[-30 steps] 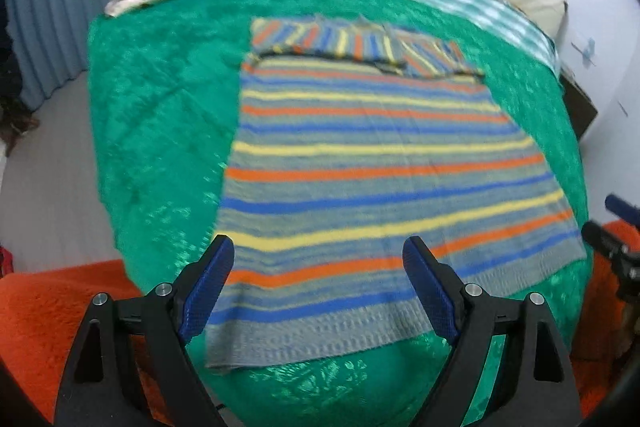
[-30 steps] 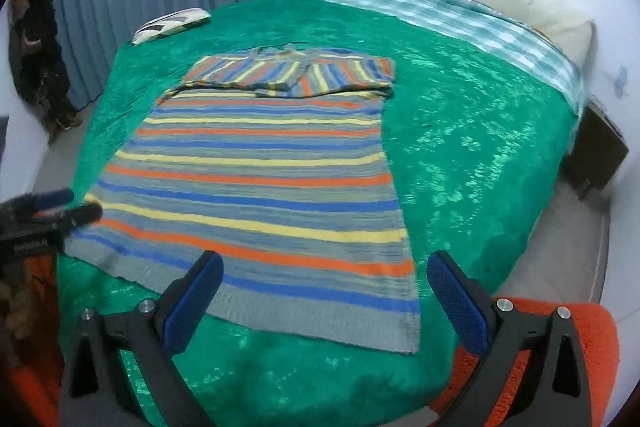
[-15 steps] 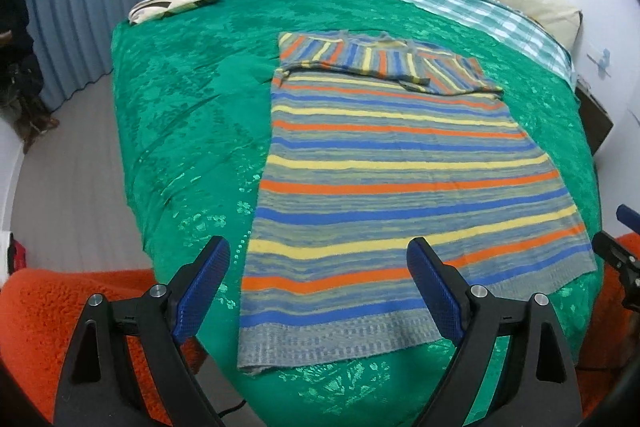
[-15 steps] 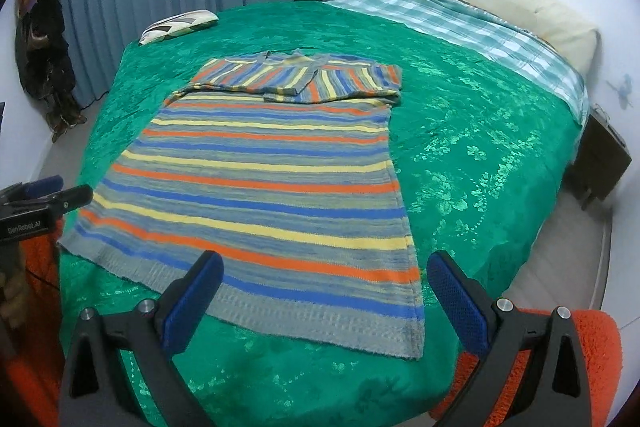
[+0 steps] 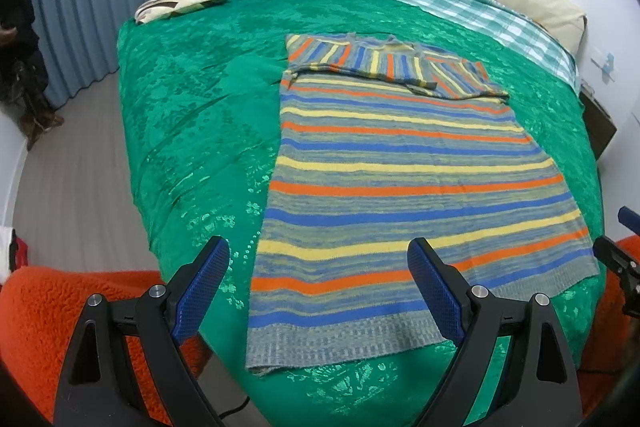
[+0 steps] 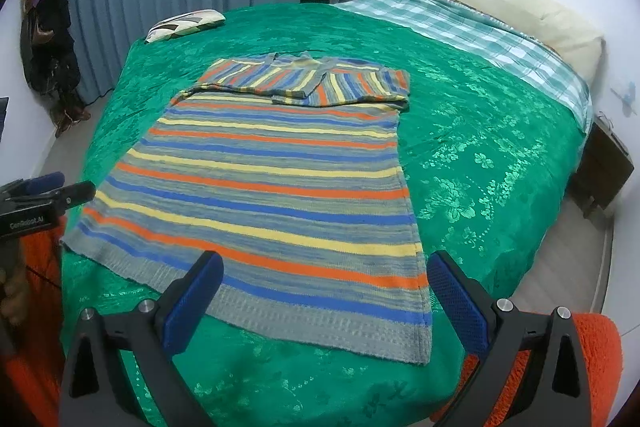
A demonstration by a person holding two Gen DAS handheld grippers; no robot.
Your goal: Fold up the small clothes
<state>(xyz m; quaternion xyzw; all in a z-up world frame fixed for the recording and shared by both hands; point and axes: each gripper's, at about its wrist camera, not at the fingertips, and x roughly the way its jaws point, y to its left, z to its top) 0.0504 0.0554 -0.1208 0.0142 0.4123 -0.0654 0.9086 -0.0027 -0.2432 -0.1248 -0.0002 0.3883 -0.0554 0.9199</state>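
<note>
Left wrist view: the left gripper [image 5: 318, 285] hangs over the near edge of the bed [image 5: 188, 131], its two blue fingers wide apart and holding nothing. One striped sweater [image 5: 396, 183] lies flat on the green bedspread, hem toward the camera, with both sleeves folded across the chest at the far end. Probably it is laid out this way so the hem can be lifted and carried up over the sleeves. The hem's left corner sits between the fingers, a likely spot to grip. One small patterned pillow [image 5: 182, 4] rests at the far left corner, well apart from the sweater. The other tool shows at the right edge.

Right wrist view: the right gripper [image 6: 324, 297] also stands spread, empty, over the hem's right corner. The same single sweater [image 6: 272, 187] fills the middle of the bedspread; the left gripper [image 6: 48, 187] appears at the left edge. Two tools, one at each hem corner, suit a matched lift.
</note>
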